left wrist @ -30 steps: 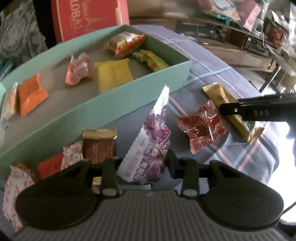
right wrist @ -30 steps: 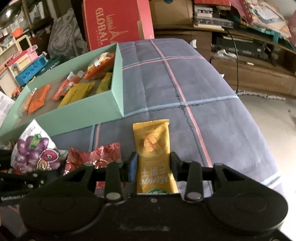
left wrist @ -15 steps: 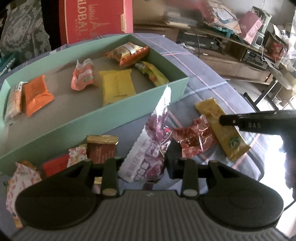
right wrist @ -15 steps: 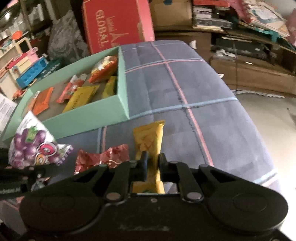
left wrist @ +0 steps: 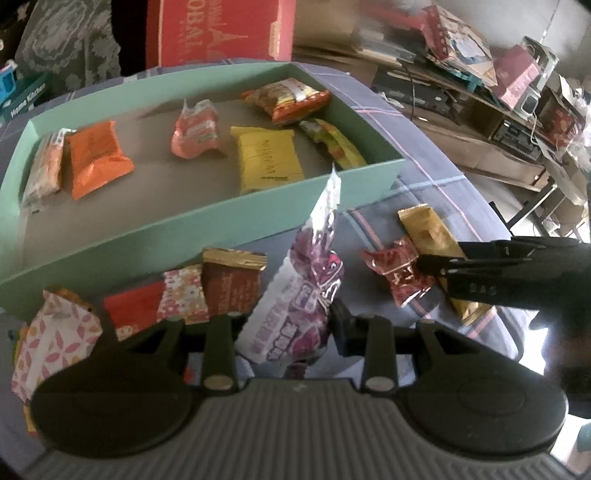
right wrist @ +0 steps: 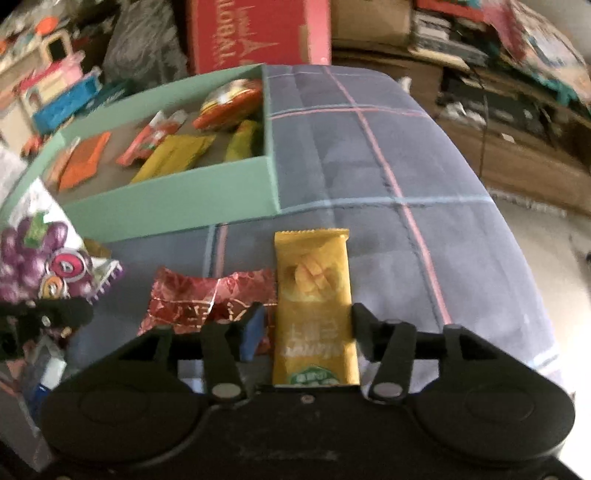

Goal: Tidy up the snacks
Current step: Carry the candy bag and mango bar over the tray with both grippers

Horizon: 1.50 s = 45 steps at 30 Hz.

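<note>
My left gripper [left wrist: 284, 325] is shut on a white and purple grape snack bag [left wrist: 306, 291], held upright in front of the mint green box [left wrist: 207, 218]; the bag also shows in the right wrist view [right wrist: 40, 254]. The box holds several snacks, among them a yellow packet [left wrist: 267, 158] and an orange packet [left wrist: 96, 158]. My right gripper [right wrist: 306, 328] is open, its fingers either side of a yellow mango bar [right wrist: 314, 295] that lies flat on the cloth. A crumpled red foil packet [right wrist: 210, 299] lies just left of the bar.
Several small packets [left wrist: 184, 291] lie on the plaid cloth [right wrist: 369, 177] in front of the box's near wall. A red carton [left wrist: 221, 29] stands behind the box. The table edge drops off at the right, with cluttered shelves [left wrist: 480, 92] beyond.
My right gripper was shut on the mango bar half a second ago and has opened; the bar lies flat between the fingers. My left gripper has risen slightly with the grape bag.
</note>
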Each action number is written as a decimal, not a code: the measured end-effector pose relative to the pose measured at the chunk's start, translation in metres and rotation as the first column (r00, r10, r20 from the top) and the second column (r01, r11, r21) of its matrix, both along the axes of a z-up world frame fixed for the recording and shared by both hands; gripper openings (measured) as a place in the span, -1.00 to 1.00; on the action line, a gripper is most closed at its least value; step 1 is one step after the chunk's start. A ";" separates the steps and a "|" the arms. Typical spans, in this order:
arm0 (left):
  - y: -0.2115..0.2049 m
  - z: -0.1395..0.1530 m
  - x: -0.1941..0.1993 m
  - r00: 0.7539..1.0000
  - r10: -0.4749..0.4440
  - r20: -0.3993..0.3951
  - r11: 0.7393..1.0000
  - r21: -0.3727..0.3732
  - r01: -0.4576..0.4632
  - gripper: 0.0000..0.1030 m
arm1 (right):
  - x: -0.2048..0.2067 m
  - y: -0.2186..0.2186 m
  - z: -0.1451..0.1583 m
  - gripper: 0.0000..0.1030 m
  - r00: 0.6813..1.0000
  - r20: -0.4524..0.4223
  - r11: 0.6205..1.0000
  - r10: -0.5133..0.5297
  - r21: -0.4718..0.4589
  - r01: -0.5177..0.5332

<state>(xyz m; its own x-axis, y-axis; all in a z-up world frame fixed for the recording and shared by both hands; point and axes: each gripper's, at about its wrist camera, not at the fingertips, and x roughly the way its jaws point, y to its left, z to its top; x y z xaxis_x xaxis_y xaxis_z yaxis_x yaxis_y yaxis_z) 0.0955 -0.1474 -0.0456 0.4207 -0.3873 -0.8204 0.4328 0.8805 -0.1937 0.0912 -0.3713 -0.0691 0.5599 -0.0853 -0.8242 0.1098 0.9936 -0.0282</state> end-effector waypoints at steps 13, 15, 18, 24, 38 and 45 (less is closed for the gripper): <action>0.012 0.006 0.002 1.000 0.022 0.000 0.999 -0.045 -0.022 -0.34 | -0.002 -0.001 0.020 -0.37 0.999 0.019 0.999 -0.031 0.044 0.030; 0.014 0.010 -0.001 1.000 0.026 0.006 0.998 -0.055 -0.025 -0.34 | -0.004 -0.005 0.027 -0.37 0.999 0.028 0.997 -0.042 0.067 0.040; 0.018 0.017 -0.005 0.999 0.031 0.023 0.997 -0.066 -0.029 -0.35 | -0.008 -0.012 0.036 -0.37 0.997 0.035 0.991 -0.066 0.115 0.061; 0.031 0.030 -0.008 0.997 0.055 0.047 0.995 -0.081 -0.051 -0.35 | -0.011 -0.001 0.068 -0.37 0.994 0.108 0.992 -0.034 0.123 0.021; 0.128 0.064 0.052 0.963 0.236 0.131 0.972 -0.037 -0.233 -0.35 | 0.096 0.099 0.103 -0.37 0.971 0.173 0.957 0.162 0.213 -0.198; 0.159 0.051 0.091 0.956 0.275 0.098 0.961 -0.020 -0.274 -0.35 | 0.161 0.141 0.081 -0.37 0.970 0.138 0.945 0.198 0.235 -0.227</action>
<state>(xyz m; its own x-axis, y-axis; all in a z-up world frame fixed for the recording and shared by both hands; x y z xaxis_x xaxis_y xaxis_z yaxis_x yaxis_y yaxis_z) 0.1864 0.0114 0.0051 0.5907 -0.2505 -0.7670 0.1916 0.9669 -0.1682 0.2520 -0.2306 0.0115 0.6321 0.2442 -0.7354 -0.1161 0.9682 0.2217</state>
